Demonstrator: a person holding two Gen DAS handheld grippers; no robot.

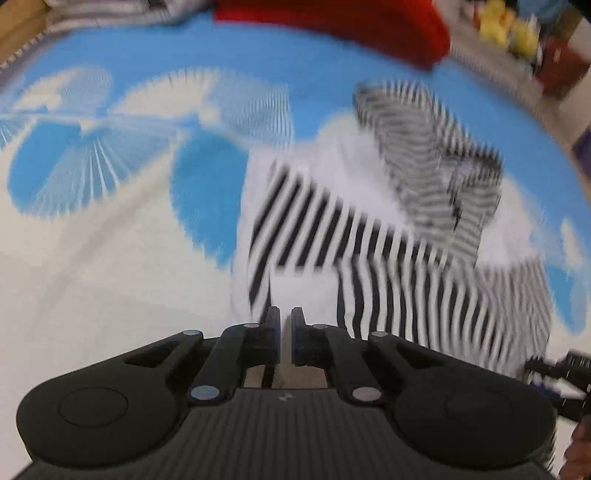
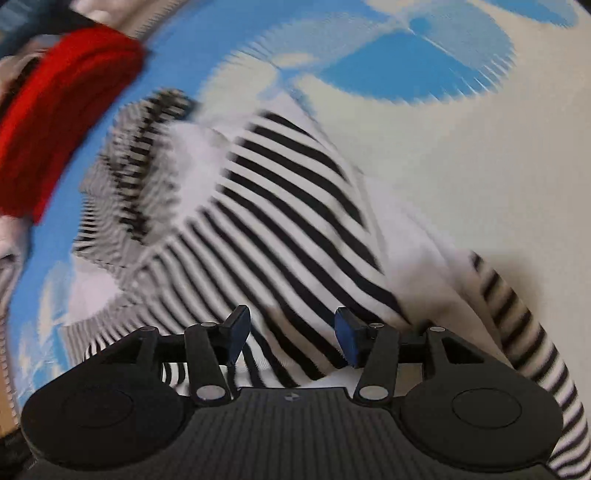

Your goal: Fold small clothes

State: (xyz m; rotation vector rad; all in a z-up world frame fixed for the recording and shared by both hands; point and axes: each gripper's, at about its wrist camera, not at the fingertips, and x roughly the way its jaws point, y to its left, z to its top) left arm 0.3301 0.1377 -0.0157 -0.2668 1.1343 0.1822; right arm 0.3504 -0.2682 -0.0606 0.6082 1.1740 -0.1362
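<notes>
Presently: striped garment (image 1: 354, 236), black-and-white, crumpled on blue-and-cream patterned cloth (image 1: 92, 236). Left gripper (image 1: 285, 325), jaws nearly together at the garment's white edge; a pinch cannot be told. Right gripper (image 2: 291, 332), jaws spread over stripes. Red fabric (image 2: 62, 122) beyond.

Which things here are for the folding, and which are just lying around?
For the folding:
- black-and-white striped top
- left gripper, fingers shut
- right gripper, fingers open over the top

Just lying around:
- red cloth
- blue-and-white patterned sheet underneath
- yellow things, too blurry to name
</notes>
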